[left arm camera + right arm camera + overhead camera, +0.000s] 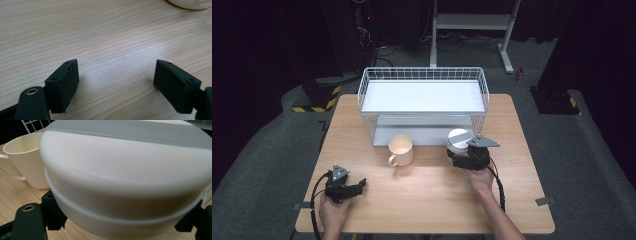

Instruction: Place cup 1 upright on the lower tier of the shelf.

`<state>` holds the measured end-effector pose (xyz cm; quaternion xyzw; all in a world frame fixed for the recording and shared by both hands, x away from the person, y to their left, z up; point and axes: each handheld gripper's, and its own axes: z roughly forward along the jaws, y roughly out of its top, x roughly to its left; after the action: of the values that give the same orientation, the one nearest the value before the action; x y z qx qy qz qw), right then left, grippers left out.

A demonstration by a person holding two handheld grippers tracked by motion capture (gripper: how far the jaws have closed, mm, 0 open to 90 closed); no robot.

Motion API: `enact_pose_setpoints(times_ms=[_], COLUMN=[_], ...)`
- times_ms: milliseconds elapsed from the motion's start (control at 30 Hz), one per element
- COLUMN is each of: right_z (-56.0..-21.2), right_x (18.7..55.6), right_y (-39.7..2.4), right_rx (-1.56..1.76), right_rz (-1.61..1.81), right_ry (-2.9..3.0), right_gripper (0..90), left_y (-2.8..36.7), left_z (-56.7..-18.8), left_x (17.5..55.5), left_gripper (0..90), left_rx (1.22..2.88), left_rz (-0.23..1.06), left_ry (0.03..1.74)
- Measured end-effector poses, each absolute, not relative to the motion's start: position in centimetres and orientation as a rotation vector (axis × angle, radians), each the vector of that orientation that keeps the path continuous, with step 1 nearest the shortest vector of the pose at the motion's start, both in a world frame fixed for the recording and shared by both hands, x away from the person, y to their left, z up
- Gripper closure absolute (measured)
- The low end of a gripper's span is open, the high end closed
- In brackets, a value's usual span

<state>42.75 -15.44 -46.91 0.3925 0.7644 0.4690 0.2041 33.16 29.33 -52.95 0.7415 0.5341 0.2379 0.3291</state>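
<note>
1. In the high view the wooden table (427, 195) is evenly lit from above, while the floor and room behind fall into near darkness.
2. Soft, short shadows lie under the cream mug (401, 150).
3. The left gripper view shows a pale sheen on the wood grain; the far edge softens.
4. In the right gripper view the white lidded container (125, 177) is close, soft-focused, with gentle highlights.

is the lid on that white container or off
On. The lid with its grey stripe sits on the white container, held between the right gripper jaws.
</note>
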Motion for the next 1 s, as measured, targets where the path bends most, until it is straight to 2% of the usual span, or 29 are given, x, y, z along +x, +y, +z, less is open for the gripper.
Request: enact_pose_setpoints(times_ms=[1000], right_z=[-46.6], right_x=[45.6], right_y=[-13.5], right_rx=[1.113], right_rz=[1.316], right_ry=[2.087], right_gripper=[18.9], left_y=[29.3], left_z=[-53.0], left_x=[33.1], left_gripper=[21.0], left_rx=[1.937], left_rz=[0.621], left_ry=[1.402])
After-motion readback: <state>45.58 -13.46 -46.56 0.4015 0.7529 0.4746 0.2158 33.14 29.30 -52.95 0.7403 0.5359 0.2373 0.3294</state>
